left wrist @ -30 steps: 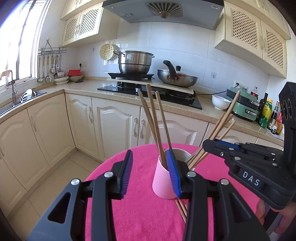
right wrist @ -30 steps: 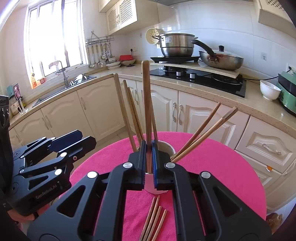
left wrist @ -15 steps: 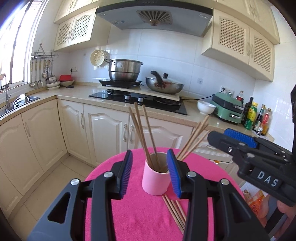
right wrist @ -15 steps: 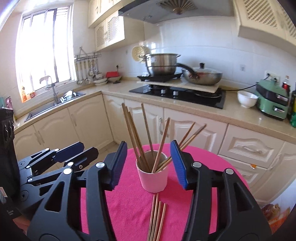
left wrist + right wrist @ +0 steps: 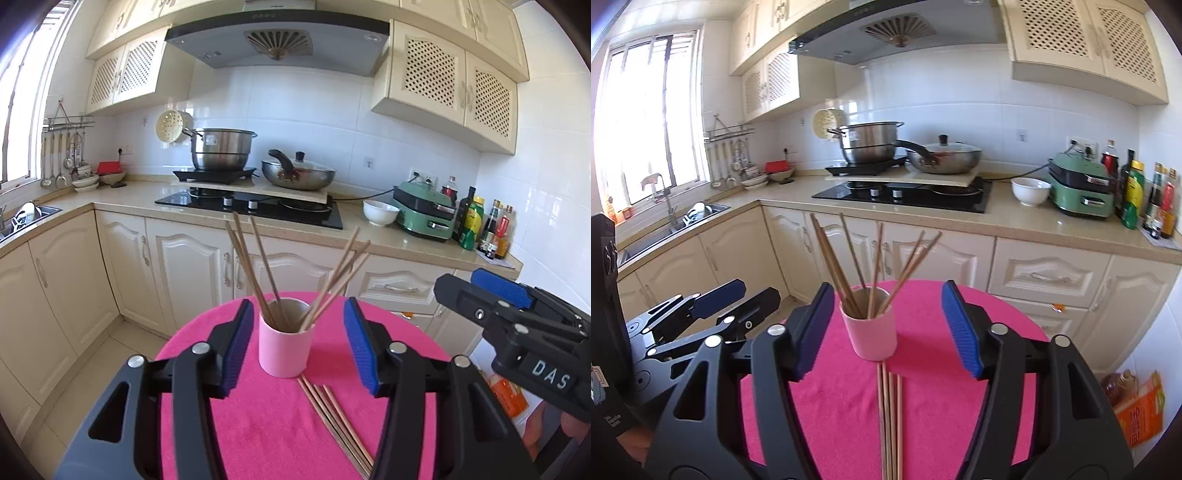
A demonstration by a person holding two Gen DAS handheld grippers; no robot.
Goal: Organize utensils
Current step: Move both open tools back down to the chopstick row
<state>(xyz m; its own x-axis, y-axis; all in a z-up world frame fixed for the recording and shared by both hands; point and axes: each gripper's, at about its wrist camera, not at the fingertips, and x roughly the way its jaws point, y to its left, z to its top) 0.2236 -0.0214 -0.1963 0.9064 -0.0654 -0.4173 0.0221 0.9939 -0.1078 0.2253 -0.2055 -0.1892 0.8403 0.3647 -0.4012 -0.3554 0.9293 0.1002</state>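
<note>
A: Cup [image 5: 283, 347] upright mid-cloth [image 5: 258, 424], seven or so chopsticks [image 5: 258, 266] fanned in it. Why?

B: Standing them on end sorts them. Four loose sticks [image 5: 889, 413] lie flat just beside the cup's near side, likely next.

A: Left gripper [image 5: 298, 347]?

B: Jaws wide, empty, framing the cup without touching.

A: Right gripper [image 5: 888, 328]?

B: Also wide, nothing held, lined up over the loose sticks. Probably placed for the pick.

A: Progress?

B: Past halfway, I'd judge.
</note>
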